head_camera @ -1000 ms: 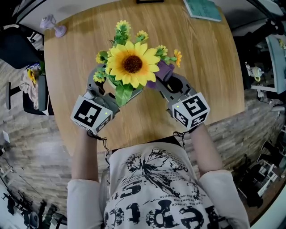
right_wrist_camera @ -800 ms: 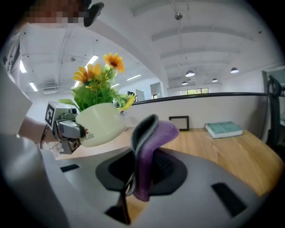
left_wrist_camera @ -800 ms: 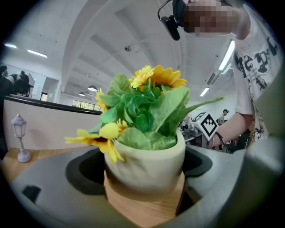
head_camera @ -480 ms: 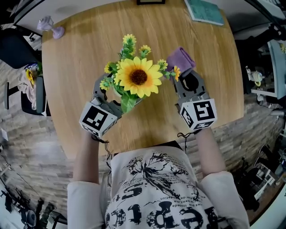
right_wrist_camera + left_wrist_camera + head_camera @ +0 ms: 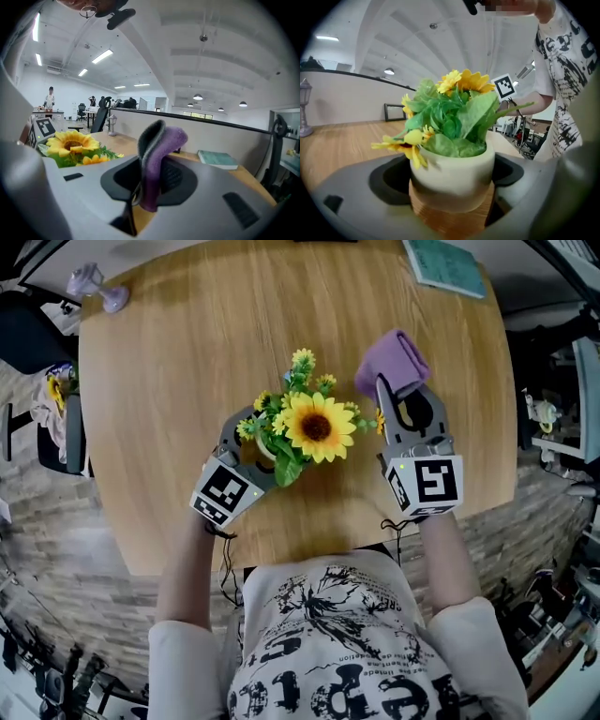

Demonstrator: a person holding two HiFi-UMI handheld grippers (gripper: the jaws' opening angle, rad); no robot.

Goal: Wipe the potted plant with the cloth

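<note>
Wood tabletop with rounded corners fills most of the head view. Over its middle, slightly toward the near edge: potted plant, with one big sunflower, small yellow blooms and green leaves. Pot is white on top with a tan ribbed band below. Can't tell if the pot base touches the wood. From the near-left comes the left gripper, jaws spread wide and clamped on the pot's sides, ribbed band wedged between them. Just right of the plant: right gripper, jaws pinching the purple cloth. The cloth is folded, grey on the inner face, sticks out past the tips toward the far edge, near the blooms but not touching. Far-right corner: teal book, lying flat. Far-left corner: small lilac lamp figurine.
</note>
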